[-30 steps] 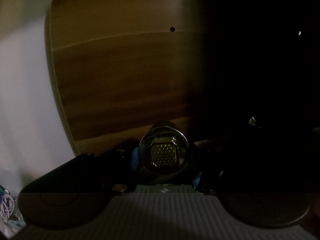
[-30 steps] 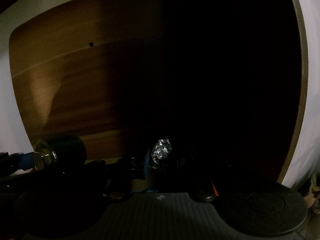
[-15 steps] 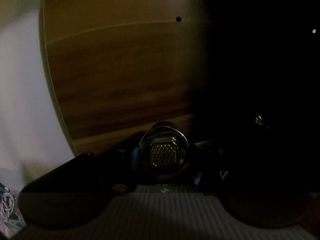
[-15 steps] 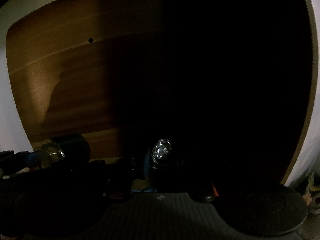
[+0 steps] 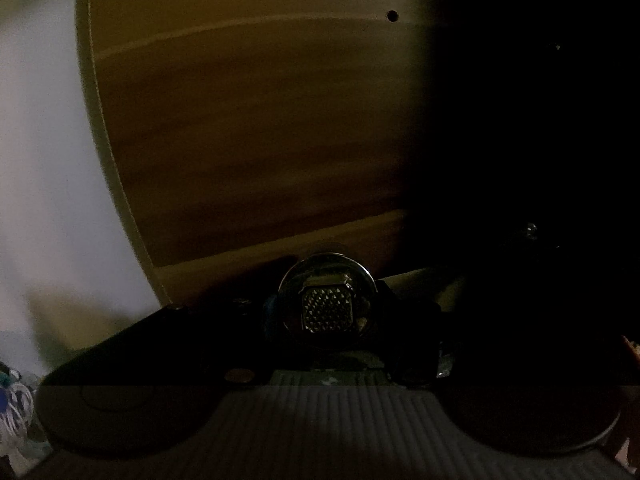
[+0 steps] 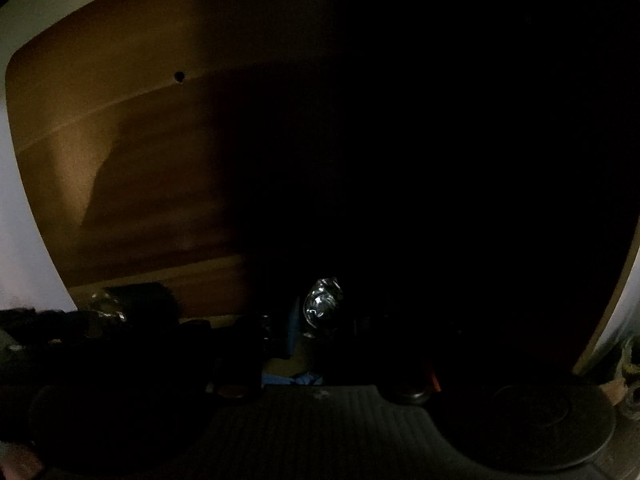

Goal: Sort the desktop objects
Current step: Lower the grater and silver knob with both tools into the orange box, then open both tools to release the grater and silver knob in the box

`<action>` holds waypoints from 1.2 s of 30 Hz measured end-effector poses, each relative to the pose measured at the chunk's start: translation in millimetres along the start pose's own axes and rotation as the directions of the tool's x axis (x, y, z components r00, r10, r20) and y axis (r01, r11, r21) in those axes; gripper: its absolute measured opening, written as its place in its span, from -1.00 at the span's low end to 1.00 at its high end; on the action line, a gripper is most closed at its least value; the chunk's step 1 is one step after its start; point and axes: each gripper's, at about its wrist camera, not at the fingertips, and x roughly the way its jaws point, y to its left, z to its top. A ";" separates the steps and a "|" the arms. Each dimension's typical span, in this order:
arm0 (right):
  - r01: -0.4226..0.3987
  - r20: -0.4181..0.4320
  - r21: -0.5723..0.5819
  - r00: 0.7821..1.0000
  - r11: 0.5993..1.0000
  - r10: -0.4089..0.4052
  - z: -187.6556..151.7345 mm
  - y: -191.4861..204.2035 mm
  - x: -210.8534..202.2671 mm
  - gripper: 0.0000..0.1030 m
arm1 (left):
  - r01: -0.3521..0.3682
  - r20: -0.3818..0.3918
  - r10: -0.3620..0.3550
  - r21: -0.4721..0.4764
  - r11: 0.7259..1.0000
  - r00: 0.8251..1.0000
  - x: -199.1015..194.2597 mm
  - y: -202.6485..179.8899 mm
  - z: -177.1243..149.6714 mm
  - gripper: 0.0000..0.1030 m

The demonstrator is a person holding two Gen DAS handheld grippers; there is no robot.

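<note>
The scene is very dark. In the left wrist view my left gripper [image 5: 327,314] is shut on a round dark object with a shiny rim and a faceted square centre [image 5: 327,300]; a blue pad shows at its left side. In the right wrist view my right gripper [image 6: 323,318] is shut on a small shiny crumpled-looking piece [image 6: 322,303], beside a blue pad. The left gripper's round dark object [image 6: 140,295] shows dimly at the lower left of that view. A faint glint of the shiny piece [image 5: 531,227] appears far right in the left wrist view.
A brown wooden panel [image 5: 240,120] with a small round hole [image 5: 393,15] fills the background of both views [image 6: 140,168]. A pale wall [image 5: 40,160] lies to its left. A tangle of white cord [image 5: 16,404] sits at the bottom left. The right half is in deep shadow.
The left wrist view has swung left, so the panel's hole slid right. In the right wrist view the left gripper's dark object sank lower and darker. Both grips are unchanged.
</note>
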 end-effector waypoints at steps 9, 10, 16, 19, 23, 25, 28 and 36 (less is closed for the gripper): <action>-0.038 -0.029 0.002 0.999 0.999 0.038 3.1 5.0 6.8 -0.57 | 0.019 0.011 -0.019 0.009 1.000 1.000 -18.7 16.8 -0.9 -0.10; -0.042 -0.028 -0.001 0.999 0.999 0.042 2.3 5.8 5.2 -0.57 | 0.021 0.014 -0.022 0.009 1.000 1.000 -24.2 19.9 -2.2 -0.10; -0.036 -0.043 -0.007 0.998 0.999 0.036 -3.1 9.4 9.8 -0.57 | 0.036 0.002 -0.036 0.004 0.999 0.999 -14.3 20.6 -3.0 -0.10; -0.033 -0.053 -0.012 0.998 0.999 0.033 -6.3 10.0 11.5 -0.57 | 0.044 -0.010 -0.044 0.001 0.999 0.999 -11.8 24.0 -8.5 -0.10; -0.028 -0.057 -0.008 0.998 1.000 0.028 -8.9 7.2 10.4 -0.57 | 0.060 -0.027 -0.060 0.005 0.998 0.998 -9.3 28.6 -16.4 -0.10; -0.026 -0.059 -0.009 0.998 1.000 0.026 -9.3 8.5 13.3 -0.57 | 0.065 -0.030 -0.064 0.008 0.998 0.997 -10.6 29.7 -19.9 -0.10; -0.023 -0.059 -0.013 0.998 1.000 0.022 -13.7 9.5 11.3 -0.57 | 0.072 -0.030 -0.071 0.008 0.997 0.997 -17.5 31.3 -23.1 -0.09; -0.024 -0.056 -0.025 0.998 0.999 0.023 -24.1 8.2 -1.9 -0.57 | 0.076 -0.032 -0.075 0.018 0.997 0.997 -23.0 28.0 -31.8 -0.10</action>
